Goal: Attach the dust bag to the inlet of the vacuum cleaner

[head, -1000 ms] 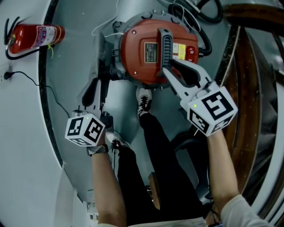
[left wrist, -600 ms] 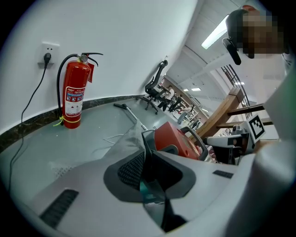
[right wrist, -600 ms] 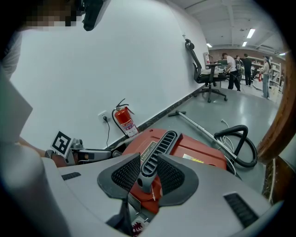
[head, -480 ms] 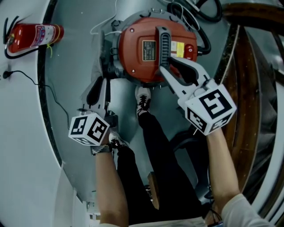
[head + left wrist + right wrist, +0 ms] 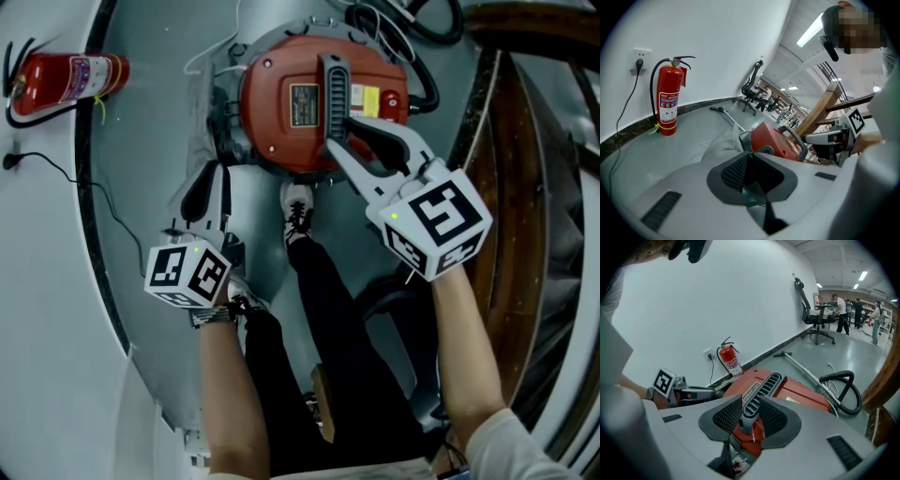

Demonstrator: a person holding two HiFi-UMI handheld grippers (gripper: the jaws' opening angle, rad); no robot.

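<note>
The red vacuum cleaner (image 5: 291,112) stands on the grey floor, seen from above in the head view. Its black ribbed handle (image 5: 333,89) runs across the top. My right gripper (image 5: 339,131) has the lower end of that handle (image 5: 761,390) between its pads, and the jaws stand wide around it. The grey dust bag (image 5: 208,103) lies crumpled against the cleaner's left side, and it also shows in the left gripper view as the dust bag (image 5: 719,145). My left gripper (image 5: 211,173) hovers just short of the bag, its pads together at the tips with nothing between them.
A red fire extinguisher (image 5: 66,80) stands by the wall beside a socket with a black cable (image 5: 14,161). A black hose (image 5: 422,28) coils behind the cleaner and a metal wand (image 5: 806,369) lies beyond. The person's shoe (image 5: 300,211) is near the cleaner. A wooden railing (image 5: 525,187) borders the right.
My left gripper has shifted a little to the right. The right gripper stays at the handle, its jaws a little wider. The cleaner sits slightly higher and further left in the head view.
</note>
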